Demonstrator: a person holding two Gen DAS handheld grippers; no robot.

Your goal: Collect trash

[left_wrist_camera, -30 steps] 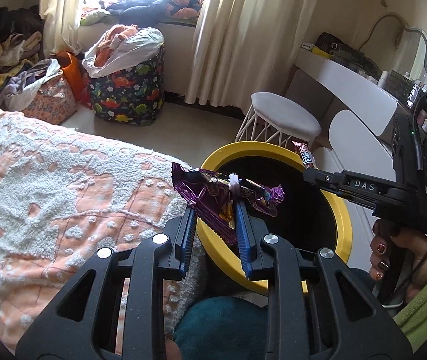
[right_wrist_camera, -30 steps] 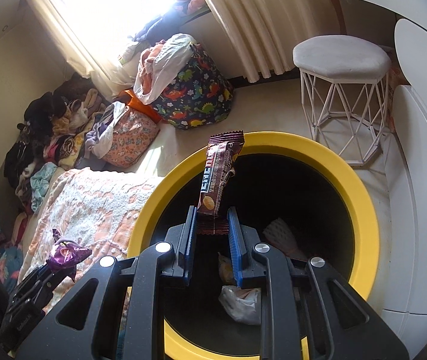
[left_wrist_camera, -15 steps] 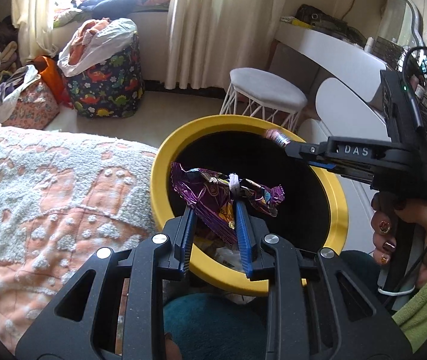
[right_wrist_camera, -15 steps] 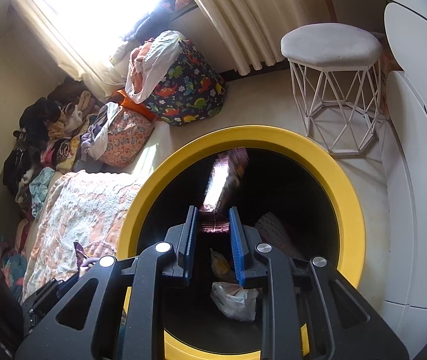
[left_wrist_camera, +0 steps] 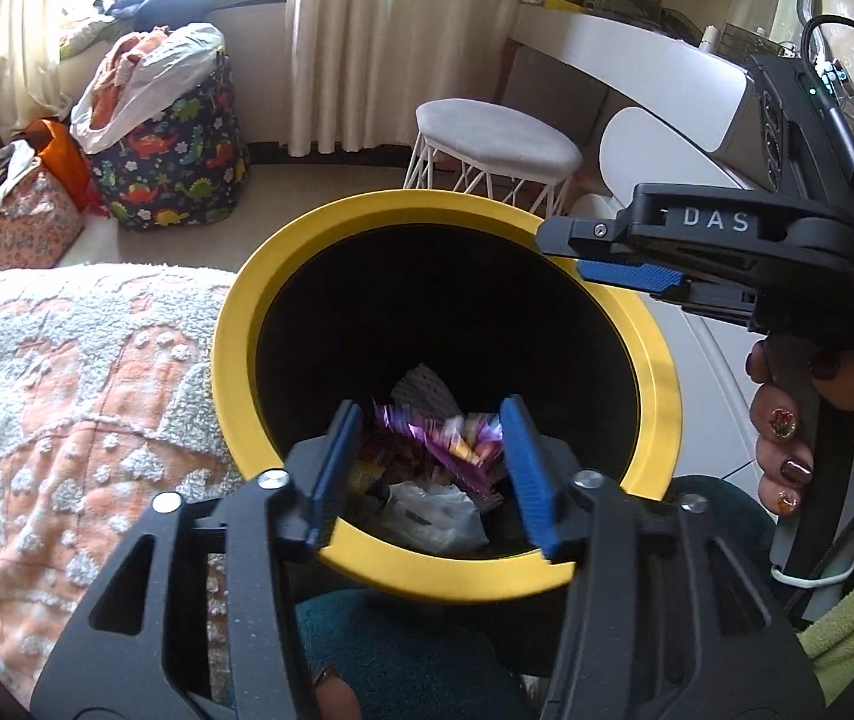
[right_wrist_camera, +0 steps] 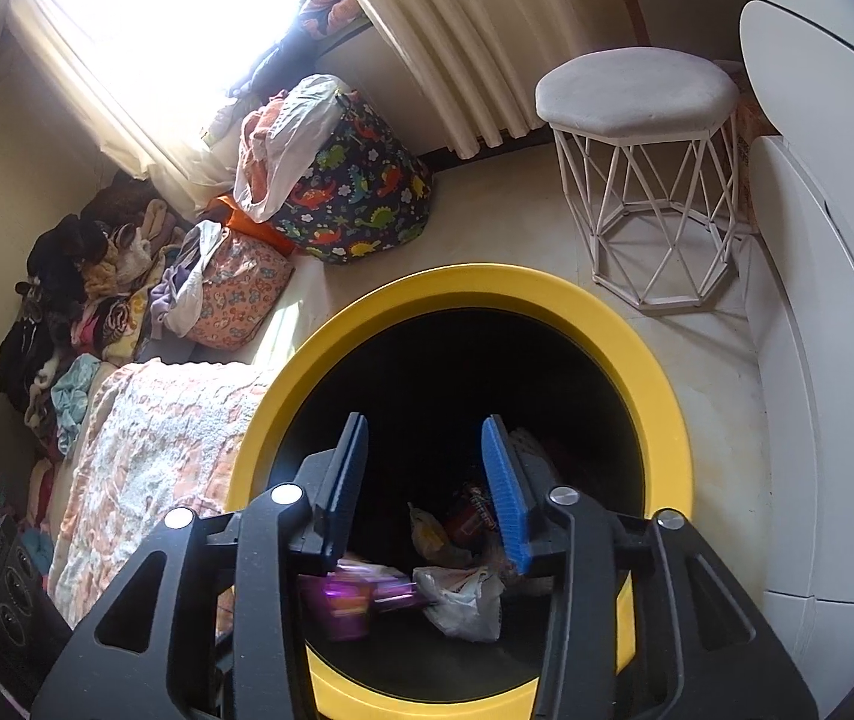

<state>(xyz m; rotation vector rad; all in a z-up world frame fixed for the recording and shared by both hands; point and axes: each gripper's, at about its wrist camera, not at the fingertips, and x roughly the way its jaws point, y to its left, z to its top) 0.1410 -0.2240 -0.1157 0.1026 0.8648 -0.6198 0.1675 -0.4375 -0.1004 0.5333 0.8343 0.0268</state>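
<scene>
Both tools, left [left_wrist_camera: 430, 468] and right [right_wrist_camera: 424, 483], have just opened wide over the yellow bin [left_wrist_camera: 235, 324] and hold nothing. We're at the drop: the purple wrapper [left_wrist_camera: 457, 441] and brown one [right_wrist_camera: 478, 513] are down inside at bottom centre. Next we'd pull back and hunt more trash.

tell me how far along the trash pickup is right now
Done: the purple wrapper and the brown snack wrapper are in the yellow-rimmed bin with older litter. In hand: nothing; the left tongs and right tongs have just been opening, with nothing gripped between them, over the bin's mouth. Left: no more loose trash shows in these views.
</scene>
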